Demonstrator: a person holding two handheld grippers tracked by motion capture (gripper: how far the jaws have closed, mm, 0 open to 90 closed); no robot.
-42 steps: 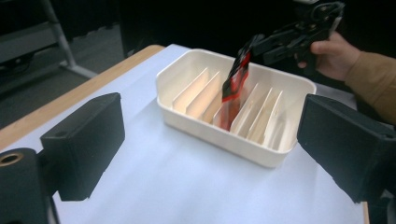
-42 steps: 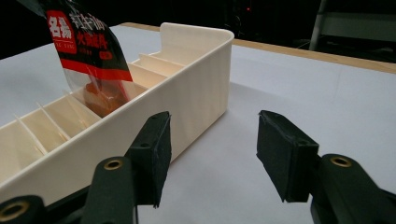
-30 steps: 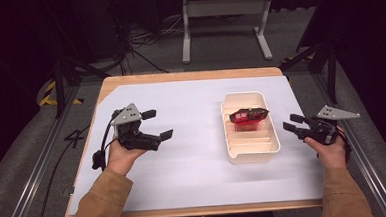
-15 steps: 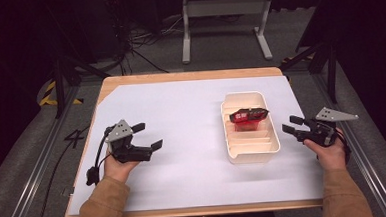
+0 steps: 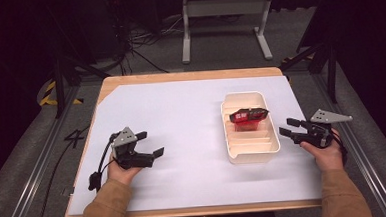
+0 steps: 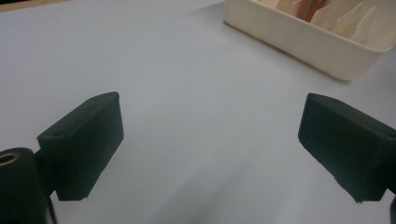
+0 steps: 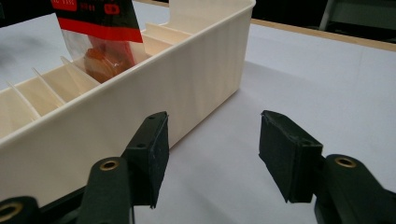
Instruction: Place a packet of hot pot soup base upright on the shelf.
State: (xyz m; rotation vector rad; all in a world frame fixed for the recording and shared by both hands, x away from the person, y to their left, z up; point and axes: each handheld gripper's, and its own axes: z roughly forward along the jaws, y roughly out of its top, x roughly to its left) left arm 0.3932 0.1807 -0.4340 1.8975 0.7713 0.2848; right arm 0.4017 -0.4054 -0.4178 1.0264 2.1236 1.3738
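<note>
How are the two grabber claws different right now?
The left gripper sits far from the cream bin, over bare white table cover. The right gripper waits right beside the bin, apart from it. Both are open and empty.

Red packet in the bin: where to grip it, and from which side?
Grip the packet by its dark top edge, coming from above with the right gripper. It stands between the dividers of the bin, top poking above the rim; the walls block its sides. The fingers are open already.
</note>
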